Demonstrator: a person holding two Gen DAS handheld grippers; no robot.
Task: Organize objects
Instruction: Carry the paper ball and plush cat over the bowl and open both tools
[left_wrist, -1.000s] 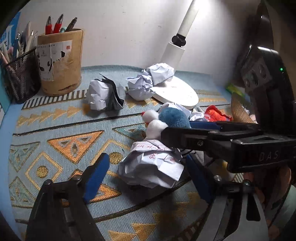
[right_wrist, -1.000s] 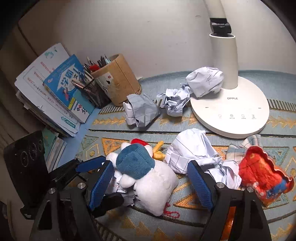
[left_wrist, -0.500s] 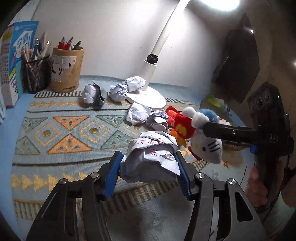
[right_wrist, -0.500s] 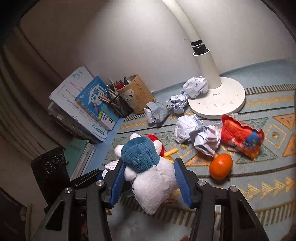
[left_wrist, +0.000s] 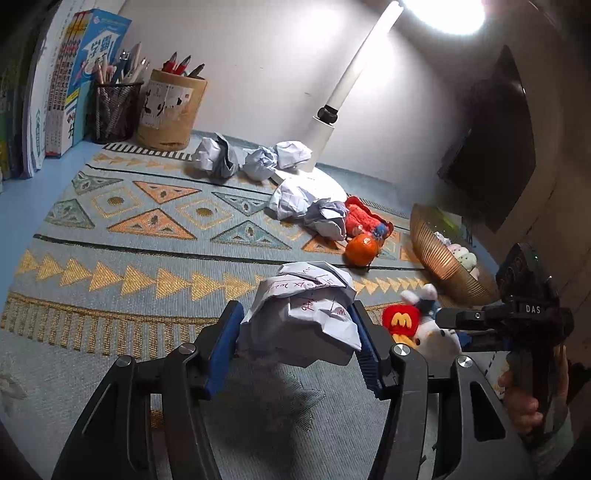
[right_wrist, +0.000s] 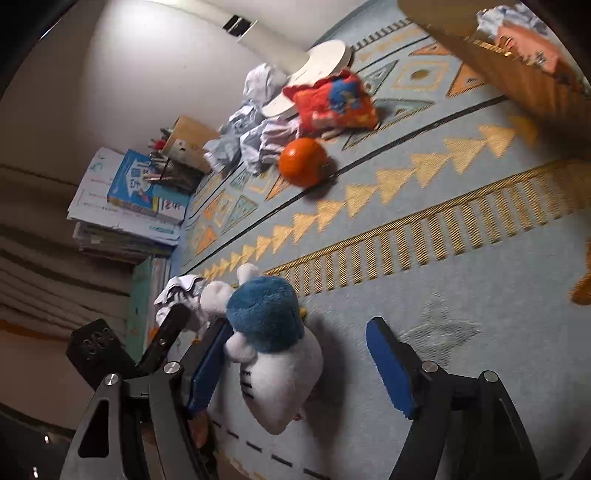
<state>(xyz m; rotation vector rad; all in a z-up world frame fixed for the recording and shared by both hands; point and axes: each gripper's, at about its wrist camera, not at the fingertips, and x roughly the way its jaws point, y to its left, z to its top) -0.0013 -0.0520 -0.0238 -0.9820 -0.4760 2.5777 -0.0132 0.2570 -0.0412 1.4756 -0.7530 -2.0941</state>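
Observation:
My left gripper (left_wrist: 297, 345) is shut on a crumpled paper ball with red writing (left_wrist: 306, 314) and holds it above the patterned mat (left_wrist: 147, 229). My right gripper (right_wrist: 299, 369) is open; the white plush toy with a blue cap (right_wrist: 273, 347) lies against its left finger only, low over the mat. The same plush (left_wrist: 424, 328) shows at the right gripper's tip in the left wrist view. A woven basket (left_wrist: 443, 266) with small items sits at the right.
Several crumpled paper balls (left_wrist: 306, 206), an orange (left_wrist: 362, 245) and a red pouch (left_wrist: 364, 218) lie mid-mat. A white desk lamp (left_wrist: 332, 118), pen holders (left_wrist: 170, 107) and stacked books (left_wrist: 59, 85) line the back and left.
The right gripper rolled to the side, moved down toward the mat and opened, so the plush is no longer clamped. The left gripper pulled back further with the paper ball.

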